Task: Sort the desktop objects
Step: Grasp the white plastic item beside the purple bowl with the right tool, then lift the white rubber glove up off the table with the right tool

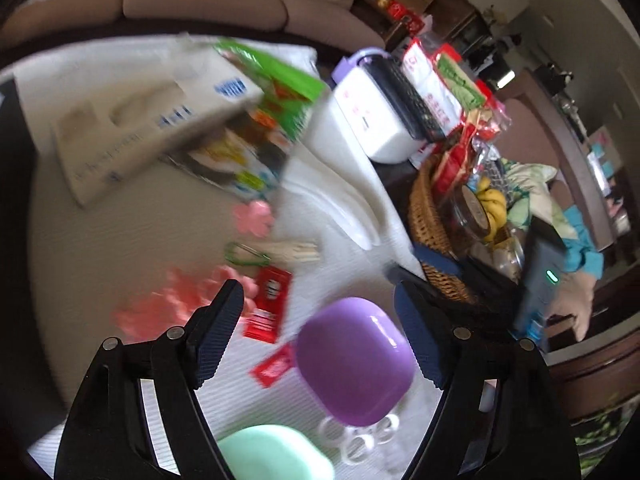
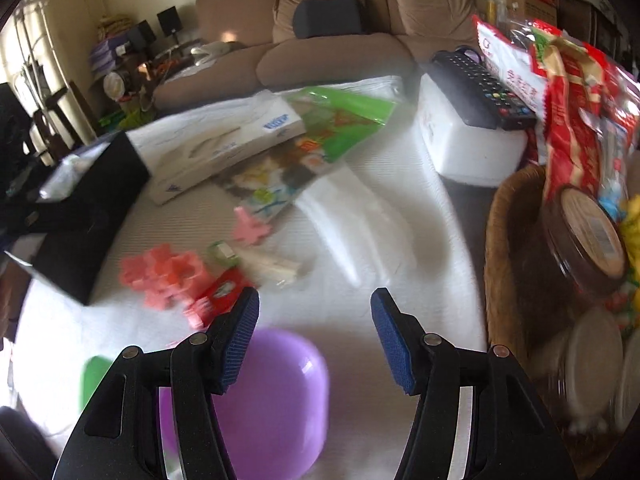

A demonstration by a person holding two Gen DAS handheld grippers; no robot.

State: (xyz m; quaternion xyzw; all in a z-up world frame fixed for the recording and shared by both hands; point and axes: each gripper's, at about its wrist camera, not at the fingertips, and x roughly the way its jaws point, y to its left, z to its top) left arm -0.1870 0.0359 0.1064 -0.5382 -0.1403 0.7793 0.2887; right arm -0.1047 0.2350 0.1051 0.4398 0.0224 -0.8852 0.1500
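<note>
Small desk items lie scattered on a white cloth (image 1: pixel 340 208): pink flower-shaped pieces (image 1: pixel 180 304), red packets (image 1: pixel 272 304), a green clip (image 1: pixel 244 254) and pale sticks (image 1: pixel 294 254). My left gripper (image 1: pixel 320 332) is open above a purple bowl (image 1: pixel 352 360), which lies between and below the fingers, not pinched. A mint green bowl (image 1: pixel 276 456) and white rings (image 1: pixel 360 440) sit nearer the camera. My right gripper (image 2: pixel 316 336) is open with nothing between its fingers. The purple bowl (image 2: pixel 264 400) lies under its left finger, with the pink pieces (image 2: pixel 164 272) and a red packet (image 2: pixel 220 292) beyond.
A tissue box (image 2: pixel 224 144) and a green bag (image 2: pixel 344 116) lie at the back. To the right a white box (image 2: pixel 468 152) carries a remote (image 2: pixel 480 88). A wicker basket (image 2: pixel 504 260) of snacks and jars stands at the right, and a black box (image 2: pixel 80 208) at the left.
</note>
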